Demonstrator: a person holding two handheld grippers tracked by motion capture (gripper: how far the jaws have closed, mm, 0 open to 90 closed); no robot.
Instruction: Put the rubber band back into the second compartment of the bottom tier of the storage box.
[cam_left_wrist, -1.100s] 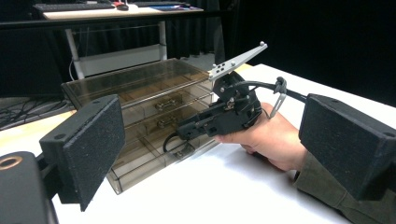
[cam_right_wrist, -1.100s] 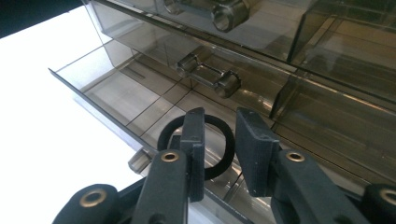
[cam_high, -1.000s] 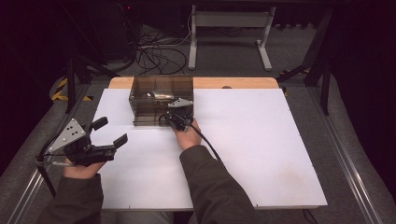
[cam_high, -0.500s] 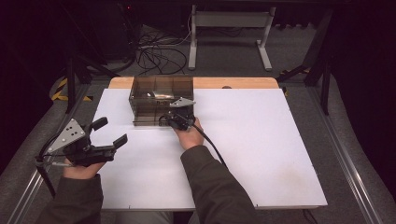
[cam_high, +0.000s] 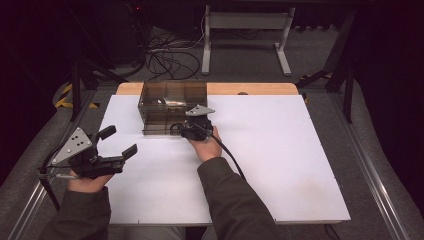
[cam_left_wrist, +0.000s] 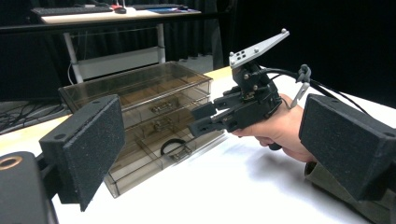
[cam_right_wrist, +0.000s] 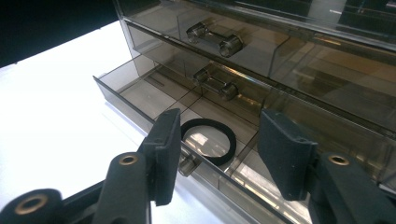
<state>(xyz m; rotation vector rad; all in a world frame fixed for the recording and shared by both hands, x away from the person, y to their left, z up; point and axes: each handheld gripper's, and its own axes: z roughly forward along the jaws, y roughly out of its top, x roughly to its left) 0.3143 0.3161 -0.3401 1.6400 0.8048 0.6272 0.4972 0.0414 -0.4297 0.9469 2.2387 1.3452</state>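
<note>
A smoked clear drawer box (cam_high: 172, 102) (cam_left_wrist: 140, 88) (cam_right_wrist: 289, 42) stands at the back of the white board. Its bottom drawer (cam_right_wrist: 135, 91) is pulled out, and a black ring (cam_right_wrist: 208, 140) (cam_left_wrist: 172, 147) lies flat inside it near the front wall. My right gripper (cam_high: 181, 130) (cam_left_wrist: 201, 120) (cam_right_wrist: 223, 119) hovers over that drawer front. Its jaws have just been opening and stand apart, with the ring below and between them, untouched. My left gripper (cam_high: 120, 141) (cam_left_wrist: 215, 140) rests open and holds nothing at the board's left side, pointing toward the box.
The white board (cam_high: 280, 165) has wide free room to the right and in front. The two upper drawers with clear handles (cam_right_wrist: 215, 39) are closed. A wooden strip (cam_high: 250, 89) edges the back, with a metal rail (cam_high: 370, 170) along the right.
</note>
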